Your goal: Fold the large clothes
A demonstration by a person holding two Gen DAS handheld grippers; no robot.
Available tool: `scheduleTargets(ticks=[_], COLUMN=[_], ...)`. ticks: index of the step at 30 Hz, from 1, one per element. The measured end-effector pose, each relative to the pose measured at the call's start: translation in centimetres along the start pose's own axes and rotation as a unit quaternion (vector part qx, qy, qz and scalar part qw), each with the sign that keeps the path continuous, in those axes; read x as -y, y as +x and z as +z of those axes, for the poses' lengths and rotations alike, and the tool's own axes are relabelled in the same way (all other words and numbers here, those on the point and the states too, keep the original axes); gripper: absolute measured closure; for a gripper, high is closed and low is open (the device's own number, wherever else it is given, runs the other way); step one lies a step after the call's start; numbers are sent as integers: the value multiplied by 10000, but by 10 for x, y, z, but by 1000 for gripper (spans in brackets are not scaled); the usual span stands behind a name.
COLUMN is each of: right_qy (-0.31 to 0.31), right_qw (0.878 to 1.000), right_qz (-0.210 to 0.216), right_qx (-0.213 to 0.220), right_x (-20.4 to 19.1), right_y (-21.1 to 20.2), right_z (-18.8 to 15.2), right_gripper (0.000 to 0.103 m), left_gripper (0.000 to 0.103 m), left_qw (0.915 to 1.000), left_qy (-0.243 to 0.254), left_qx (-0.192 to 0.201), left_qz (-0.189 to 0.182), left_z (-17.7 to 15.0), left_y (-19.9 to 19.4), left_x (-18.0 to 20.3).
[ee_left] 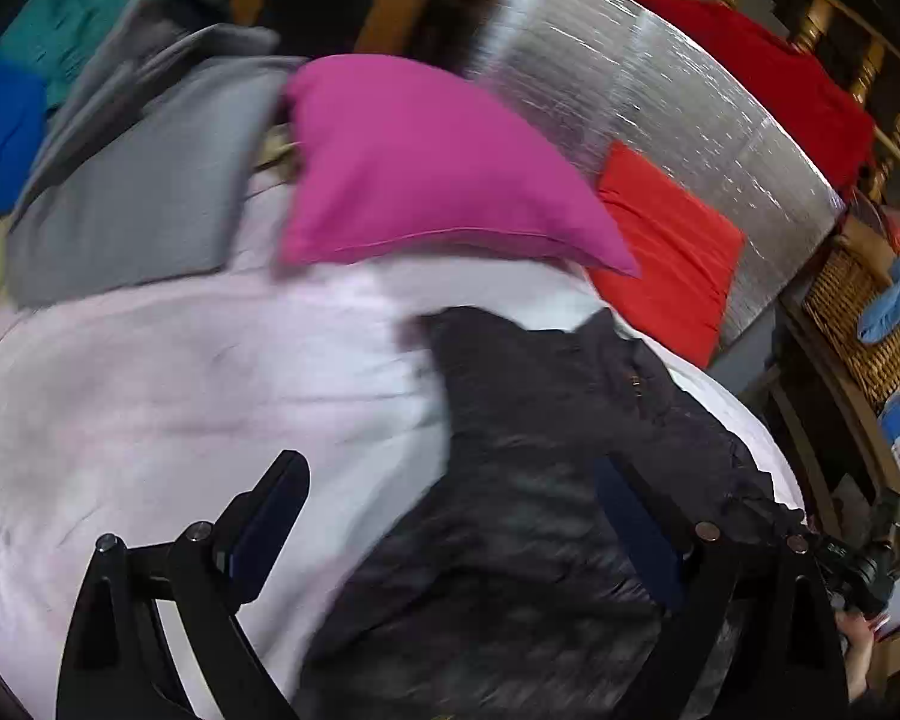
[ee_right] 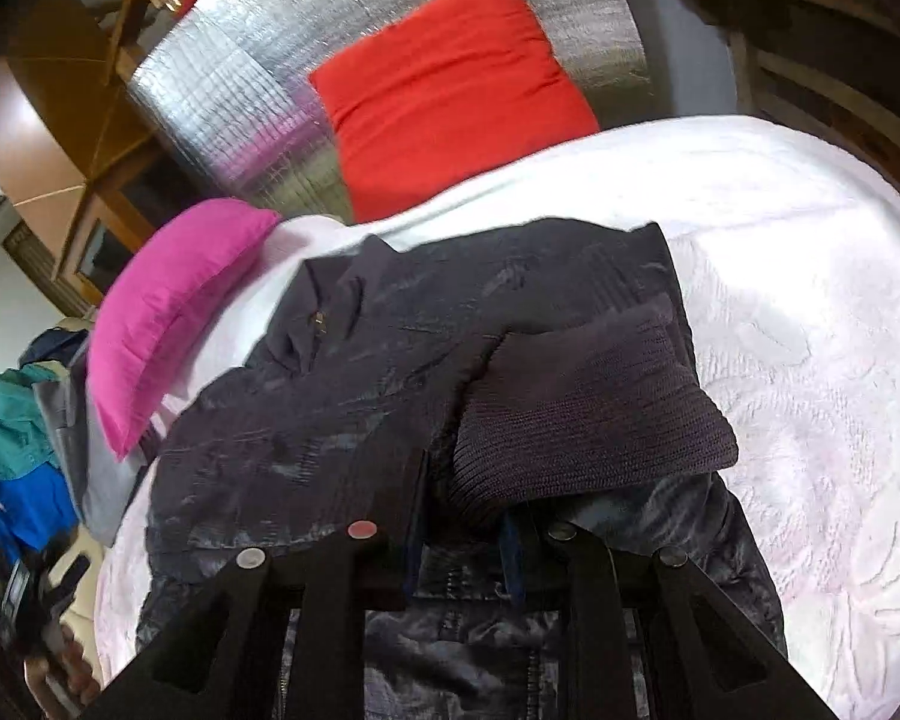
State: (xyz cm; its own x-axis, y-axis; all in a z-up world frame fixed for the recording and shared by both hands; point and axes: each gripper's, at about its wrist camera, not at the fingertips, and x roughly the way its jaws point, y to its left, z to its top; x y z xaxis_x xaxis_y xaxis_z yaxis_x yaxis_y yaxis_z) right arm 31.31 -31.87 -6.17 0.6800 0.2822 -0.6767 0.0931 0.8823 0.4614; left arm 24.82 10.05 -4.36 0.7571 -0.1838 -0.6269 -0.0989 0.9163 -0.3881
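Note:
A dark navy quilted jacket (ee_right: 342, 408) lies on the white bedspread (ee_right: 810, 312), with its ribbed knit cuff (ee_right: 588, 414) folded across its body. It also shows in the left wrist view (ee_left: 546, 450). My left gripper (ee_left: 450, 516) is open, its fingers wide apart above the jacket's left edge, holding nothing. My right gripper (ee_right: 462, 516) is shut on the jacket's sleeve just below the ribbed cuff, low over the jacket.
A magenta pillow (ee_left: 426, 162) and an orange-red cushion (ee_right: 450, 90) lie at the bed's head against a silver foil panel (ee_left: 648, 72). Grey folded clothes (ee_left: 138, 180) and teal and blue garments (ee_left: 24, 84) lie left. A wicker basket (ee_left: 858, 318) stands right.

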Motion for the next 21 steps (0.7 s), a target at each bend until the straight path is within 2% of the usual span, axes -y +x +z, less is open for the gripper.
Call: scheduleTargets(ticks=[4,6,11,15,17,19,21], right_qy=[4,71,461,611,576,605,705], right_qw=[10000,9999,9977,9958,9961,9959,9952], right_qz=[75,90,296,470,492,532,458], right_qx=[-4,-87,-399,-488,-449,-405,-510], right_x=[3,17,38,42,40,40,44], right_y=[7,4,23,25,17,10,9], right_z=[-4,-14,-28,-27,-25,-24,-27], right_gripper=[80,80,74,74,72,72,49], left_gripper=[7,7,7,7,7,7,7], left_qw=[9996,9992,9923,9851,9847,9879,9905], left_qy=[146,162,380,1049,1040,860,775], left_qx=[-177,-341,-1060,-1018,-967,-892,-742], left_qz=[-168,-121,521,908,1007,936,863], left_z=[2,-4,-26,-36,-34,-31,-27], left_y=[33,48,98,105,102,95,85], left_x=[35,46,46,52,51,46,43])
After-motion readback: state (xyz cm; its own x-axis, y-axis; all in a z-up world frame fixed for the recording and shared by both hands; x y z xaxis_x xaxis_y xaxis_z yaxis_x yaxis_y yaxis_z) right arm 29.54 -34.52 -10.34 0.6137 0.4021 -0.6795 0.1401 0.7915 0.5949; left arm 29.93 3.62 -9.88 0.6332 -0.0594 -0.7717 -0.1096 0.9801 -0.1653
